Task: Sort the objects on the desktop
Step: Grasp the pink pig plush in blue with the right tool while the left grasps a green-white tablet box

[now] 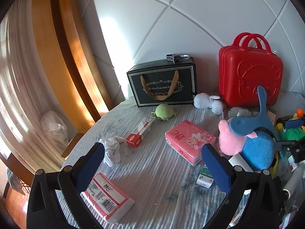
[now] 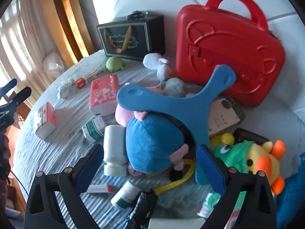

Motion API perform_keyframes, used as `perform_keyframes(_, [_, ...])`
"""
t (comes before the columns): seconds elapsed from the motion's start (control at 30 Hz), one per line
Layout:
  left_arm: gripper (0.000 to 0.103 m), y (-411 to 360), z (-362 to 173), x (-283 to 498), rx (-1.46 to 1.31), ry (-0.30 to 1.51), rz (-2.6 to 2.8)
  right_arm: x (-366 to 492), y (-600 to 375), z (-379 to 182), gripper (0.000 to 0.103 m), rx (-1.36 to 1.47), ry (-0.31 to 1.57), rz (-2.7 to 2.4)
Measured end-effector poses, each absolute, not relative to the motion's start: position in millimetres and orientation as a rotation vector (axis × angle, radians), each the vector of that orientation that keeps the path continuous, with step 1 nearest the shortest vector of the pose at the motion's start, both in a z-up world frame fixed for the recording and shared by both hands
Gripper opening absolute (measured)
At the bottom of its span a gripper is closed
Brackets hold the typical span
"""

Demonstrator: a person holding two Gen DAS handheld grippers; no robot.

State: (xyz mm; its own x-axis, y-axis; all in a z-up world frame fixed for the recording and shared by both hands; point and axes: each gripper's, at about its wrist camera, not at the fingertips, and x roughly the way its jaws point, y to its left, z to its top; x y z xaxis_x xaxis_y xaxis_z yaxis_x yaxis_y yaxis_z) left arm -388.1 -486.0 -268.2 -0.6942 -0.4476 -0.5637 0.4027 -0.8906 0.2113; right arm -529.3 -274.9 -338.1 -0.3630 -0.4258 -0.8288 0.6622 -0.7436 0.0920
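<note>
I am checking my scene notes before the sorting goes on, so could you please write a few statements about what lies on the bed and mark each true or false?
1. The red carry case stands upright against the wall. True.
2. The right tongs are shut on the white bottle. False: they are open, and the bottle lies on the bed.
3. The blue paddle rests on top of the pink and blue plush toy. True.
4. The green plush toy lies inside the black gift box. False: it lies on the bed in front of the box.
5. The left tongs are open and empty. True.
</note>
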Motion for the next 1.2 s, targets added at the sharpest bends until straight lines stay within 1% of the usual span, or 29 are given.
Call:
perform_keyframes(0.17, [0.103, -484, -299, -404, 0.958, -0.105, -2.562, -568, -308, -381, 0.098, 1.302, 0.418, -2.011])
perform_keyframes(0.27, [0.103, -480, -320, -418, 1.024, -0.112, -2.571, -580, -324, -406, 0.095, 1.378, 0.527, -1.983])
perform_keyframes(0.37, [0.103, -475, -347, -437, 1.12, -0.088, -2.599, -594, -332, -424, 0.098, 1.452, 0.483, -1.97])
perform_keyframes(0.43, [0.103, -469, -367, -452, 1.195, -0.106, -2.616, -598, -339, -438, 0.098, 1.488, 0.491, -1.963])
perform_keyframes(0.47, [0.103, -465, -375, -459, 1.234, -0.13, -2.616, -597, -341, -440, 0.097, 1.489, 0.492, -1.959])
perform_keyframes(0.5, [0.102, -463, -381, -465, 1.271, -0.145, -2.629, -596, -340, -440, 0.093, 1.48, 0.485, -1.965])
perform_keyframes(0.53, [0.099, -460, -386, -467, 1.299, -0.153, -2.648, -594, -338, -438, 0.09, 1.467, 0.477, -1.971])
perform_keyframes(0.6, [0.098, -453, -393, -472, 1.351, -0.179, -2.674, -593, -331, -433, 0.09, 1.451, 0.451, -1.974])
perform_keyframes(0.63, [0.092, -451, -398, -475, 1.372, -0.188, -2.676, -594, -328, -433, 0.09, 1.454, 0.438, -1.973])
perform_keyframes(0.67, [0.082, -451, -403, -478, 1.394, -0.188, -2.676, -595, -324, -433, 0.09, 1.458, 0.419, -1.971])
perform_keyframes(0.7, [0.077, -453, -408, -481, 1.427, -0.174, -2.675, -597, -323, -433, 0.09, 1.461, 0.407, -1.968])
perform_keyframes(0.73, [0.063, -455, -415, -484, 1.469, -0.153, -2.668, -598, -322, -434, 0.09, 1.465, 0.399, -1.967])
perform_keyframes(0.77, [0.056, -458, -423, -487, 1.522, -0.128, -2.662, -599, -321, -434, 0.09, 1.468, 0.395, -1.968])
perform_keyframes(0.8, [0.046, -460, -425, -487, 1.527, -0.098, -2.68, -599, -322, -434, 0.09, 1.47, 0.395, -1.969])
perform_keyframes(0.87, [0.037, -462, -427, -487, 1.524, -0.075, -2.685, -599, -322, -435, 0.09, 1.469, 0.4, -1.973])
perform_keyframes(0.97, [0.037, -455, -429, -486, 1.522, -0.117, -2.669, -603, -326, -435, 0.09, 1.472, 0.374, -2.001])
perform_keyframes(1.0, [0.036, -453, -426, -483, 1.511, -0.133, -2.665, -601, -326, -435, 0.087, 1.469, 0.374, -2.01])
perform_keyframes(1.03, [0.036, -450, -420, -478, 1.487, -0.146, -2.675, -597, -327, -434, 0.081, 1.464, 0.368, -2.016])
perform_keyframes(1.07, [0.036, -451, -411, -474, 1.467, -0.154, -2.682, -591, -322, -426, 0.079, 1.456, 0.342, -2.014])
perform_keyframes(1.13, [0.036, -446, -392, -463, 1.409, -0.191, -2.699, -580, -314, -413, 0.076, 1.442, 0.281, -1.999])
perform_keyframes(1.2, [0.036, -446, -369, -451, 1.362, -0.192, -2.727, -562, -302, -389, 0.076, 1.386, 0.247, -2.007])
